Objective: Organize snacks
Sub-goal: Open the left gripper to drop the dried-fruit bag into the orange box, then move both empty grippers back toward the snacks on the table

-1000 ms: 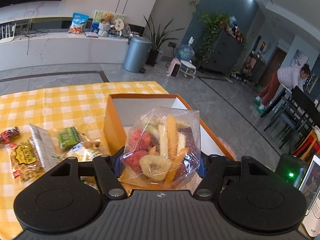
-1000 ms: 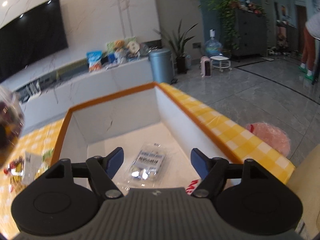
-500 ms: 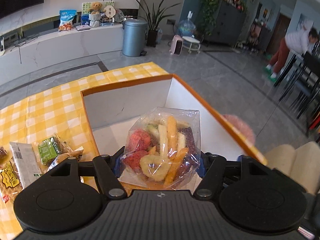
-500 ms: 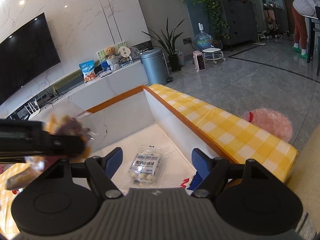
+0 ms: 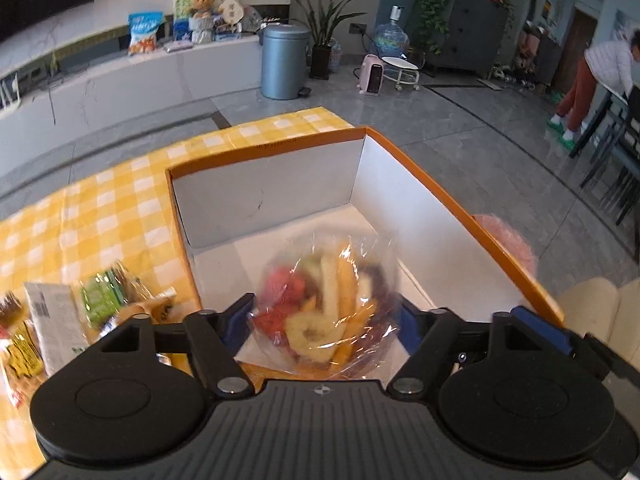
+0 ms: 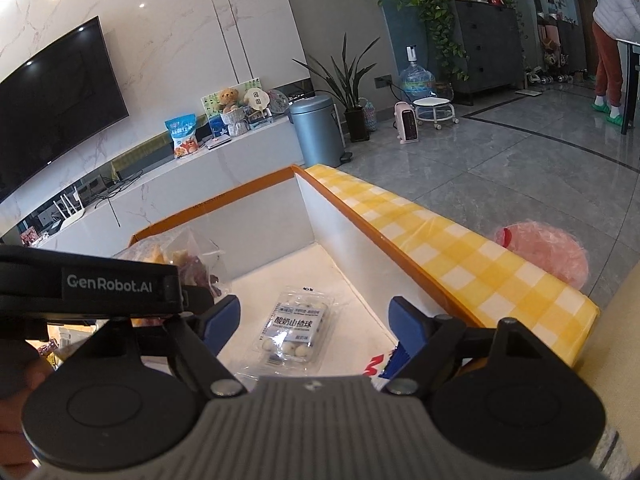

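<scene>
A yellow-and-white checked tablecloth (image 5: 108, 216) covers the table. Beyond it, a grey cylindrical pedal bin (image 6: 318, 130) stands on the grey tiled floor beside a potted long-leaved plant (image 6: 352, 92). A black wall-mounted television (image 6: 52, 112) hangs above a white marble-look console (image 6: 160, 196). A blurred pink bundle (image 6: 544, 252), possibly plastic, lies on the floor.

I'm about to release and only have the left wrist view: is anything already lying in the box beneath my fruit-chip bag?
Observer: Yes, a clear pack of white balls lies flat on the box floor, right of your bag.
Operator: Is the right gripper in my way?
Observer: The right gripper is open and empty, above that pack.
Operator: Anything else inside?
Observer: A red-printed packet peeks out at the near corner.
</scene>
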`<state>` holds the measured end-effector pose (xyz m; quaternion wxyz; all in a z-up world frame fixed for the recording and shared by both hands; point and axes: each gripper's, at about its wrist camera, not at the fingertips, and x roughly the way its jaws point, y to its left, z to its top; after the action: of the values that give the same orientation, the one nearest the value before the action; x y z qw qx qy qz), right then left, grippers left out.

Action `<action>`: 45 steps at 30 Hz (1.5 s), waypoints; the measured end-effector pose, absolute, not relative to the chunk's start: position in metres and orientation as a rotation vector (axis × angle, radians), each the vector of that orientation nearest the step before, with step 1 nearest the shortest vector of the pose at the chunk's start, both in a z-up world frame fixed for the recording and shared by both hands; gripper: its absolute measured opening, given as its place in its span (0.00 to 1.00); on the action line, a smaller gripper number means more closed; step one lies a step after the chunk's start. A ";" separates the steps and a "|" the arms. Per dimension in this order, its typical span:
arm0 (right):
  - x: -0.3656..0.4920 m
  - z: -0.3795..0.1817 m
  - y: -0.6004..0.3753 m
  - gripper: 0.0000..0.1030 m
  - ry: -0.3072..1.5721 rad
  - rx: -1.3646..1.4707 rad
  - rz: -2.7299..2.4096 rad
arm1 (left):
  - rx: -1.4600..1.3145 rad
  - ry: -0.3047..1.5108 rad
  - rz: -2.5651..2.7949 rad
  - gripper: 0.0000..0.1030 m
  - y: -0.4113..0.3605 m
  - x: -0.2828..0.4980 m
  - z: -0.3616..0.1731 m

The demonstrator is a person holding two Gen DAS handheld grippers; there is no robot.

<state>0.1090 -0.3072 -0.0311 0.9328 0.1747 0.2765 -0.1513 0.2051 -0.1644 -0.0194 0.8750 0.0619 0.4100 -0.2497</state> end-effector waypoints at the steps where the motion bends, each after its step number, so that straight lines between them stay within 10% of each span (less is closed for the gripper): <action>1: 0.109 -0.031 -0.307 0.78 0.565 0.359 -0.309 | 0.129 0.841 -0.512 0.88 -0.164 0.203 -0.017; 27: 0.102 -0.029 -0.308 0.81 0.531 0.393 -0.344 | 0.043 0.648 -0.301 0.93 -0.043 0.153 0.069; 45: 0.060 0.033 -0.230 0.87 0.260 0.334 -0.058 | -0.223 0.731 0.126 0.93 0.126 0.121 0.012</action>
<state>0.0596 -0.2303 0.0326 0.9773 0.1658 0.1291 -0.0286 0.1206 0.1261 0.0116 0.9260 -0.1088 0.3562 0.0616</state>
